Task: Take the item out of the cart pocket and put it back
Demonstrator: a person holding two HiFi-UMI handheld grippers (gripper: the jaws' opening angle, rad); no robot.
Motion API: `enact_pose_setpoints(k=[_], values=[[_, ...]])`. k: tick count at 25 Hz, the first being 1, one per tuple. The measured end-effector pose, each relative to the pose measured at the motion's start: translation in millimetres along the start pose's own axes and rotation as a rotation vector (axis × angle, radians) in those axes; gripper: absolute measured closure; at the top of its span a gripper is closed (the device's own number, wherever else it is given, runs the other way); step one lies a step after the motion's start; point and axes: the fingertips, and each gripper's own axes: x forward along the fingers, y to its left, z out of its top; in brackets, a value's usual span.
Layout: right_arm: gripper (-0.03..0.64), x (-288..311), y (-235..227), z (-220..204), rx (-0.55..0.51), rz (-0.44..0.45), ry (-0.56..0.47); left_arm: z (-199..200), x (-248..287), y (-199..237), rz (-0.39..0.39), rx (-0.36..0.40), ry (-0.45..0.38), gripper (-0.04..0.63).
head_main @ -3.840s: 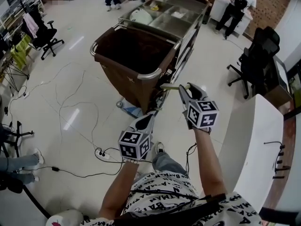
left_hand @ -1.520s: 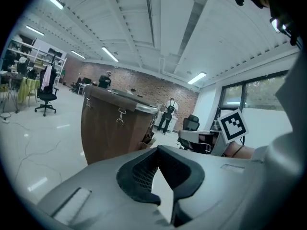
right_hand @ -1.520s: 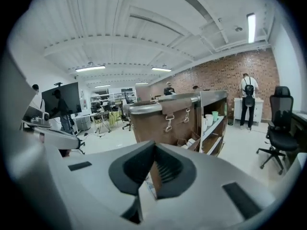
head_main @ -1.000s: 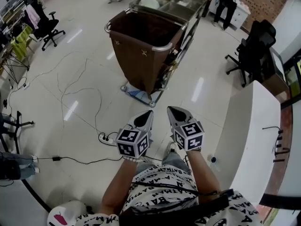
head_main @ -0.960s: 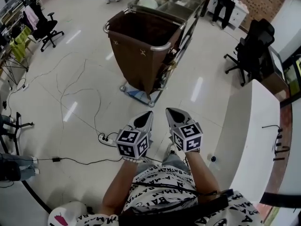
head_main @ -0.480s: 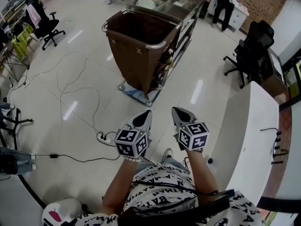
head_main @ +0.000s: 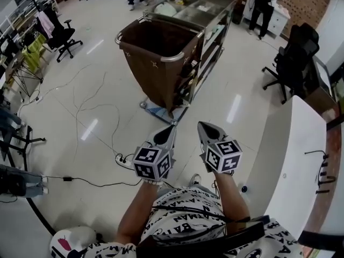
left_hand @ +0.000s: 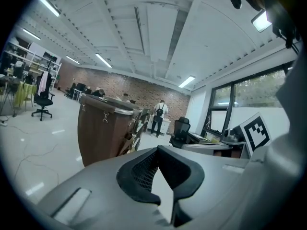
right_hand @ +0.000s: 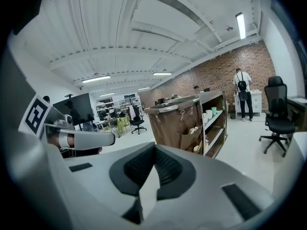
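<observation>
The cart, with a brown bag and metal shelves, stands on the floor well ahead of me. Its side pocket hangs below the shelves with small items in it. Both grippers hover side by side near my body, away from the cart. The left gripper is shut with nothing in it, and the left gripper view shows its tip aimed towards the cart. The right gripper is also shut and empty, its tip pointing at the cart.
Cables and a power strip lie on the floor at the left. A white counter runs along the right, with black office chairs beyond it. A person stands behind the cart. Another chair is far left.
Seconds ago the right gripper was at the cart's side pocket; now both grippers are back from the cart. Over the last second they drifted a little while staying shut.
</observation>
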Motion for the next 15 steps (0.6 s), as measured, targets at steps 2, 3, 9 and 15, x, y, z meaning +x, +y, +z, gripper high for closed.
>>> enact_pose_setpoints(k=[2,3,9,15], values=[[0.607,2,-1,2,-0.005,0.011,0.003,1,3,0,0.006,-0.002,-0.001,0.595],[0.607,3,-1,3,-0.008,0.015,0.004,2,5,0,0.008,-0.003,-0.001,0.595],[0.607,5,-10,7,-0.024,0.016,0.009,5,15,-2,0.005,-0.011,-0.011,0.595],[0.607,6,-16,8,-0.027,0.012,0.008,5,22,-5,-0.003,-0.016,-0.011,0.595]])
